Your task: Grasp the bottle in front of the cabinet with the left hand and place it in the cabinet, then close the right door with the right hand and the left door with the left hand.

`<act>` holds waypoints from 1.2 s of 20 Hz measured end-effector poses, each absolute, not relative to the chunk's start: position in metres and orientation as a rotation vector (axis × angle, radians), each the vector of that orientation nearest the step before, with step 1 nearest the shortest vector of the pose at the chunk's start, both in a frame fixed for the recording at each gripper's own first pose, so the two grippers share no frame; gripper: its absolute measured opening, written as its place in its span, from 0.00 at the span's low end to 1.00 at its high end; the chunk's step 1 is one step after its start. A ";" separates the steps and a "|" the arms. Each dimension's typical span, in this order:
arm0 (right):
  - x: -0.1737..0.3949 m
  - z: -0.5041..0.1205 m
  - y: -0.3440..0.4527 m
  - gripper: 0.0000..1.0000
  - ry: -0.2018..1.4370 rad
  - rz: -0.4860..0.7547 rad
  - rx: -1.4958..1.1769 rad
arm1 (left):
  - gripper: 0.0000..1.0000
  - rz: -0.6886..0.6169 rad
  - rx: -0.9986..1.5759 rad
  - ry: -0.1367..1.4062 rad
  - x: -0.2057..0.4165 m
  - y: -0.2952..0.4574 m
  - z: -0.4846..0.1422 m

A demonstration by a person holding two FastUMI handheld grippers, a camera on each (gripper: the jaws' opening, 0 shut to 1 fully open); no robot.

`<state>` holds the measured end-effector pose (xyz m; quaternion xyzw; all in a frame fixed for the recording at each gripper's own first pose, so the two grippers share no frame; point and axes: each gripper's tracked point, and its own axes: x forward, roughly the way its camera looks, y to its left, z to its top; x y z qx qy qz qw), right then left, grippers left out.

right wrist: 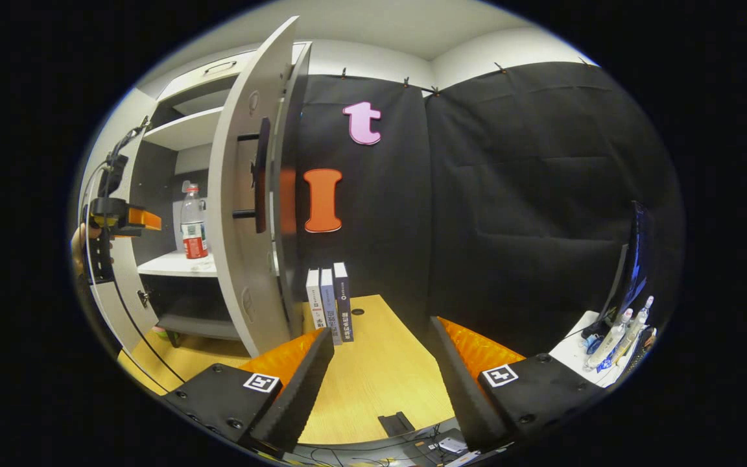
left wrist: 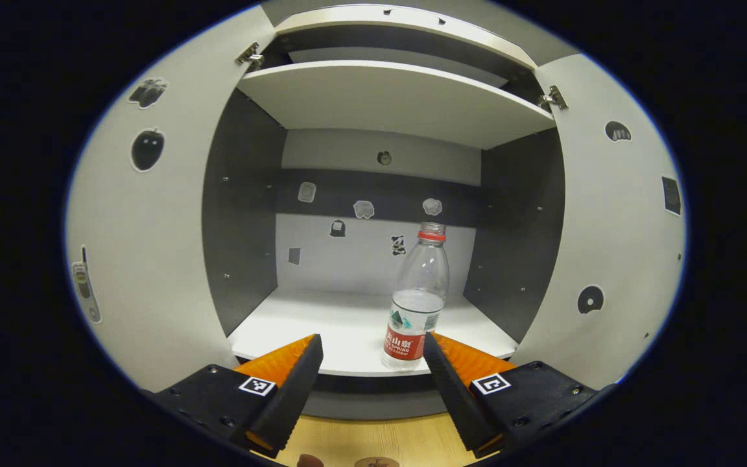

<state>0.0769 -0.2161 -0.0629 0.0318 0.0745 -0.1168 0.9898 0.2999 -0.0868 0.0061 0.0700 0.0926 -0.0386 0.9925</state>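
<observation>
Where the lower shelf (left wrist: 347,337) of the cabinet meets its front edge, the bottle (left wrist: 417,299) stands upright, just ahead of the left gripper (left wrist: 373,347) and a little toward its right finger. That gripper's jaws are spread wide and hold nothing; the bottle's base sits beyond the fingertips, near the right one, though whether it touches is hard to judge. The bottle is clear, with a red ring at the neck and a red-and-white label; its upper part looks empty and there seems to be no cap, but this is too small to settle.

Either side of the gripper, the left door (left wrist: 146,246) and right door (left wrist: 613,233) stand swung open, both bearing small dark stickers whose shapes are not legible. An upper shelf (left wrist: 393,97) crosses above. The cabinet's foot is cut off behind the fingers.

In the right gripper view the bottle (right wrist: 193,224) appears far off to the left on the same shelf, partly framed by the open right door (right wrist: 244,214) seen edge-on. The left gripper (right wrist: 143,220) shows there too, with a hand (right wrist: 78,243) behind it, mostly cut off at the rim. The right gripper (right wrist: 380,350) is also parted wide and empty above a wooden table (right wrist: 373,389). Three books (right wrist: 331,301) stand ahead of its left finger.
</observation>
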 end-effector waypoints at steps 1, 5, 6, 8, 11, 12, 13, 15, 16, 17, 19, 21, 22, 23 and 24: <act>0.078 -0.062 -0.213 0.97 0.150 -0.224 0.060 | 0.95 -0.068 0.133 0.178 0.285 -0.078 0.012; 0.091 -0.059 -0.205 0.97 0.152 -0.192 0.058 | 0.95 -0.010 0.123 0.141 0.225 -0.037 0.036; 0.094 -0.057 -0.205 0.97 0.151 -0.193 0.054 | 0.95 0.007 0.127 0.131 0.209 -0.027 0.043; 0.101 -0.052 -0.201 0.97 0.143 -0.186 0.038 | 0.95 0.029 0.126 0.126 0.178 -0.010 0.049; 0.113 -0.045 -0.195 0.97 0.123 -0.170 0.010 | 0.95 0.066 0.120 0.121 0.131 0.013 0.055; 0.118 -0.043 -0.192 0.97 0.117 -0.162 0.004 | 0.95 0.082 0.124 0.121 0.117 0.020 0.058; 0.121 -0.041 -0.189 0.97 0.110 -0.153 -0.002 | 0.95 0.092 0.130 0.122 0.100 0.026 0.062; 0.129 -0.036 -0.183 0.97 0.093 -0.140 -0.010 | 0.95 0.120 0.156 0.105 0.073 0.040 0.071; 0.132 -0.034 -0.181 0.97 0.087 -0.132 -0.014 | 0.94 0.141 0.174 0.092 0.063 0.048 0.076; 0.135 -0.032 -0.177 0.97 0.083 -0.124 -0.017 | 0.94 0.158 0.183 0.079 0.054 0.054 0.080; 0.141 -0.030 -0.166 0.97 0.074 -0.098 -0.014 | 0.95 0.170 0.173 0.066 0.043 0.060 0.085; 0.145 -0.030 -0.158 0.97 0.075 -0.075 -0.010 | 0.95 0.175 0.153 0.062 0.037 0.066 0.086; 0.147 -0.029 -0.154 0.97 0.072 -0.065 -0.008 | 0.95 0.179 0.148 0.059 0.036 0.068 0.088; 0.149 -0.027 -0.150 0.97 0.067 -0.055 -0.007 | 0.95 0.183 0.147 0.059 0.034 0.071 0.087; 0.151 -0.028 -0.145 0.97 0.065 -0.046 -0.007 | 0.95 0.185 0.148 0.059 0.033 0.073 0.088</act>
